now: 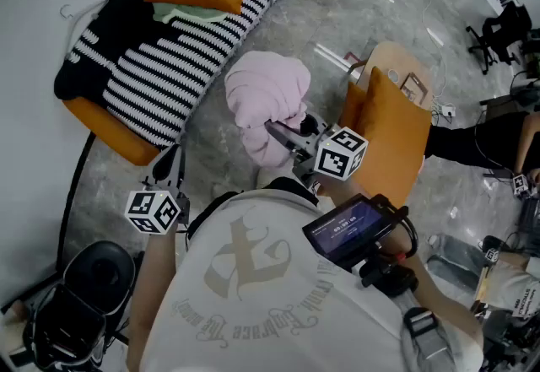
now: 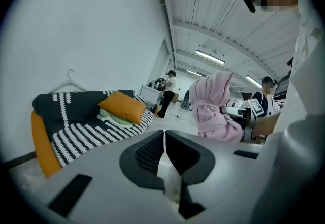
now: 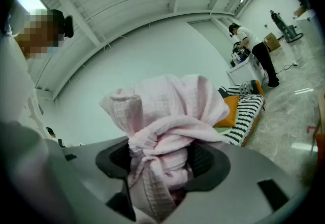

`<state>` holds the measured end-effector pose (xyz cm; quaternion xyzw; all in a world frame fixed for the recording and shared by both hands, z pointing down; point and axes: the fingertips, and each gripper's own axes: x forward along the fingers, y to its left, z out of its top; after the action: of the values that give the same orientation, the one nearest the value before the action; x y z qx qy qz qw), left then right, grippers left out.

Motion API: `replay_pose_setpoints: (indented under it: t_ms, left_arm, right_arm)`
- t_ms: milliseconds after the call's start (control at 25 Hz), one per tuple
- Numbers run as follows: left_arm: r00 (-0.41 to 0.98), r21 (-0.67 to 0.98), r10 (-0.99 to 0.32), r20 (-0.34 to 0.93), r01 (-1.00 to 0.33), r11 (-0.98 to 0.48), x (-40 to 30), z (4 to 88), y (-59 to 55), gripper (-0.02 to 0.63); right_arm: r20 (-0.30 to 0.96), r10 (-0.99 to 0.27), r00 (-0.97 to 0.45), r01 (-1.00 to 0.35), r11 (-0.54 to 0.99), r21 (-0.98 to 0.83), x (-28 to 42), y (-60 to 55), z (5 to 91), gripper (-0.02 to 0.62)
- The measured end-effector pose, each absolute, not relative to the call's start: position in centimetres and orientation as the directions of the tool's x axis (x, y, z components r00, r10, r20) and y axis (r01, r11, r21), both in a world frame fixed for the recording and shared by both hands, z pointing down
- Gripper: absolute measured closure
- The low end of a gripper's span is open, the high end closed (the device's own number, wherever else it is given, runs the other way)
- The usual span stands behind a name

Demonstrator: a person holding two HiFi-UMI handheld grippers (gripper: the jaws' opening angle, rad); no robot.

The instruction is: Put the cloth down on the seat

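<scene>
Right gripper (image 1: 281, 132) clamps the bunched cloth (image 1: 263, 90), jaws wide, so we carry it clear; seat (image 1: 160, 75) ahead. Left gripper (image 2: 164, 139) closed, empty.

The head view looks steeply down from above the person's shoulders, with the sofa (image 1: 169, 50) at 11 o'clock. Both gripper views look across the room from low down. All three share the sofa and the cloth (image 1: 266, 105).

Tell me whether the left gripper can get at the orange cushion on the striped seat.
Probably yes: the left gripper, shut and empty, faces the orange cushion, which lies uncovered with nothing standing between.
</scene>
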<state>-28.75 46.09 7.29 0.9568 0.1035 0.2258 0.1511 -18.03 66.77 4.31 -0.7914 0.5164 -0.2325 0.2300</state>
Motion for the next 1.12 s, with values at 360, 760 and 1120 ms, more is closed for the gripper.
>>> replay_pose_setpoints:
  t_ms: [360,760,1120]
  left_arm:
    - [0.852,0.331,0.314,0.42,0.179,-0.926,-28.2,6.8,47.2,0.581]
    - [0.835,0.328,0.332,0.439,0.195,-0.924,-26.8,6.9,47.3,0.581]
    - [0.808,0.328,0.338,0.483,0.191,-0.925,-24.2,8.0,49.3,0.581]
  right_arm:
    - [0.092,-0.926,0.365,-0.704,-0.34,-0.623,-17.8,66.7,3.1,0.304]
    - [0.154,-0.913,0.379,-0.684,-0.388,-0.617,-17.2,66.1,4.4,0.304]
    - [0.191,-0.908,0.373,-0.665,-0.405,-0.628,-15.9,68.3,6.2,0.304]
